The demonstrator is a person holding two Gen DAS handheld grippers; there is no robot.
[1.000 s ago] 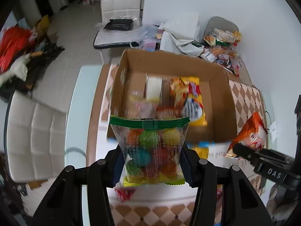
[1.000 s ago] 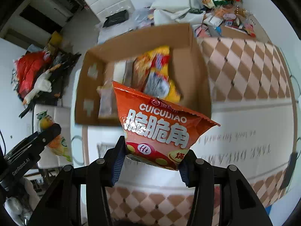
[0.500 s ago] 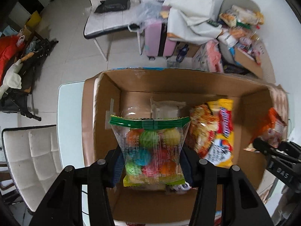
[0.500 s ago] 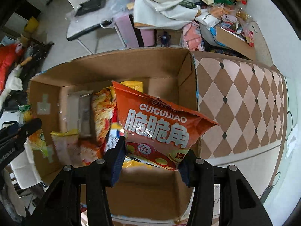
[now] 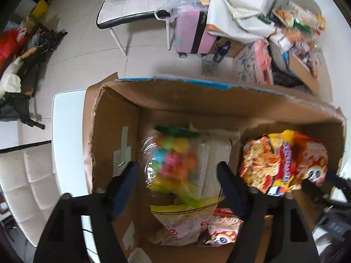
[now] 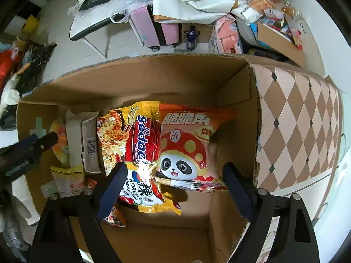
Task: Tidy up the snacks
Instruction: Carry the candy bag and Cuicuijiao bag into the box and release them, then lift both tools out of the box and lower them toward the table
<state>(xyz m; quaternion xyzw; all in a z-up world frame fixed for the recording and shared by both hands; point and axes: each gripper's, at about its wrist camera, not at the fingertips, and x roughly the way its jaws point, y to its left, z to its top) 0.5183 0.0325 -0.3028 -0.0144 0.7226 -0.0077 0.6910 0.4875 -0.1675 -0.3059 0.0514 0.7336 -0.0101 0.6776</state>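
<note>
Hovering spread over the cardboard box (image 5: 114, 135), left claw (image 5: 176, 173) above the candy bag (image 5: 173, 162) lying inside. Hanging spread too, right claw (image 6: 173, 175) over the panda chip bag (image 6: 186, 149), leaning against the Sedaap noodle packet (image 6: 140, 153). Crowding the floor beyond: pink suitcase (image 5: 190, 30).

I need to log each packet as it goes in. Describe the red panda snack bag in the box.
The panda snack bag is a glossy red-orange foil pouch, puffy and sealed, printed with white Chinese characters above a cartoon panda in a red cap with yellow spots. It lies face up inside the cardboard box, near the right wall, overlapping the yellow noodle packet. The open right gripper is not touching it.
</note>
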